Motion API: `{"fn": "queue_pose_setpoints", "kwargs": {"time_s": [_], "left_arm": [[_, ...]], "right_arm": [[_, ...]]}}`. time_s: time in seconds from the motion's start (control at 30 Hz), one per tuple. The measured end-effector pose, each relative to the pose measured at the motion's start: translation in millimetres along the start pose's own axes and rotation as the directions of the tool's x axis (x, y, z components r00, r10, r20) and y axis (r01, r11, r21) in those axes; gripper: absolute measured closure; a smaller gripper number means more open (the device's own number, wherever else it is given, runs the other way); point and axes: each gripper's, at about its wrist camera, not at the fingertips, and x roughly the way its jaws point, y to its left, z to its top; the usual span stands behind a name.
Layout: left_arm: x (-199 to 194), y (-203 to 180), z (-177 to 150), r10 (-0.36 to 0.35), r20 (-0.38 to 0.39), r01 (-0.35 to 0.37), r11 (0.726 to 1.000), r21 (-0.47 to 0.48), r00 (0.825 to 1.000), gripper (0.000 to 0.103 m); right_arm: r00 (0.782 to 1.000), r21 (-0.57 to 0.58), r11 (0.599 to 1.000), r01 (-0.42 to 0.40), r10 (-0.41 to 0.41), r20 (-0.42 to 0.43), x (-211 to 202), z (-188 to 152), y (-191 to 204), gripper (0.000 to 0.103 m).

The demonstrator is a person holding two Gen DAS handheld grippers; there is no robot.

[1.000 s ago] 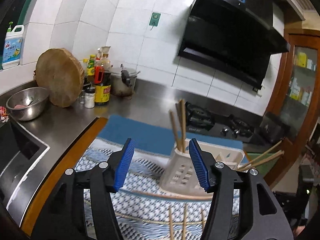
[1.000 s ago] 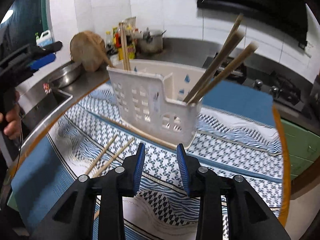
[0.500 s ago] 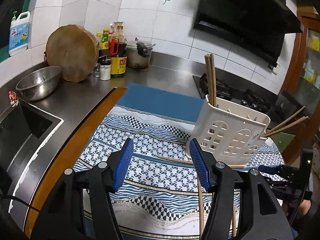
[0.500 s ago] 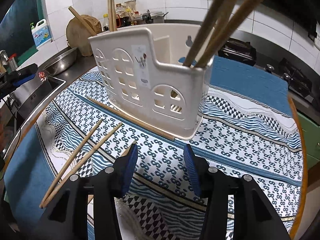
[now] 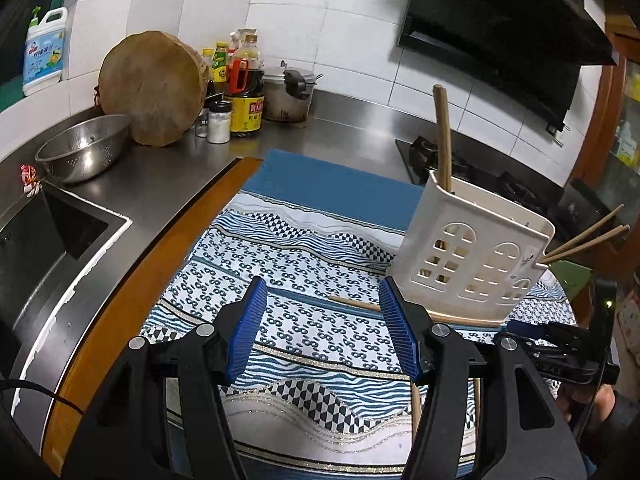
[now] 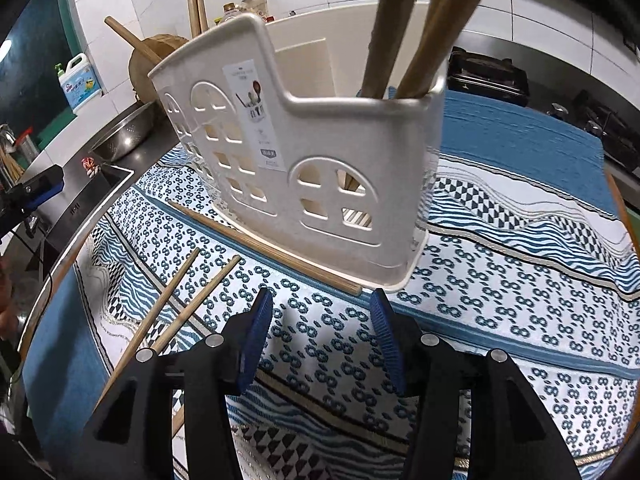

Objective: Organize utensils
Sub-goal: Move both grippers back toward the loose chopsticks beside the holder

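Note:
A cream plastic utensil holder (image 5: 468, 256) (image 6: 304, 168) stands on a blue patterned cloth (image 5: 304, 280) (image 6: 500, 280). Wooden chopsticks stand in it at both ends (image 5: 442, 136) (image 6: 424, 32). One chopstick (image 6: 264, 248) (image 5: 356, 303) lies along the holder's base. Two more chopsticks (image 6: 176, 304) lie loose on the cloth to the left in the right wrist view. My left gripper (image 5: 320, 332) is open and empty above the cloth, left of the holder. My right gripper (image 6: 320, 340) is open and empty just in front of the holder, and shows at the right edge of the left wrist view (image 5: 560, 344).
A sink (image 5: 36, 248) lies left of the cloth. A steel colander (image 5: 80, 148), a round wooden board (image 5: 152, 88), sauce bottles (image 5: 244, 92) and a pot (image 5: 292, 96) stand at the back. A gas hob (image 5: 480, 172) is behind the holder.
The right gripper has moved closer to the holder and its jaws have widened. The left gripper has drawn back and swung left, so the holder now sits to its right.

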Motion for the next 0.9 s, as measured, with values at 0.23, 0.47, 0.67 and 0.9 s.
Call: {"fn": "queue_pose_setpoints", "kwargs": {"time_s": [0.23,0.47,0.67,0.9], "left_arm": [[4,3,-3,0.007,-0.016,-0.007,1.000,0.002,1.000,0.044],[6,4,-6,0.015,-0.027,-0.015,1.000,0.004,1.000,0.044],[8,7,-9,0.021,-0.035,-0.021,1.000,0.002,0.999,0.044],[11,5,-10,0.019,-0.046,-0.019,1.000,0.011,0.999,0.044]], "right_arm": [[1.000,-0.026,0.999,0.019,-0.019,-0.007,7,1,2,0.050],[1.000,-0.047,0.999,0.016,-0.016,-0.012,16,3,6,0.048],[1.000,-0.061,0.998,-0.018,0.017,-0.017,17,2,11,0.048],[0.999,-0.107,0.993,-0.043,0.041,-0.026,14,-1,21,0.048]]}}
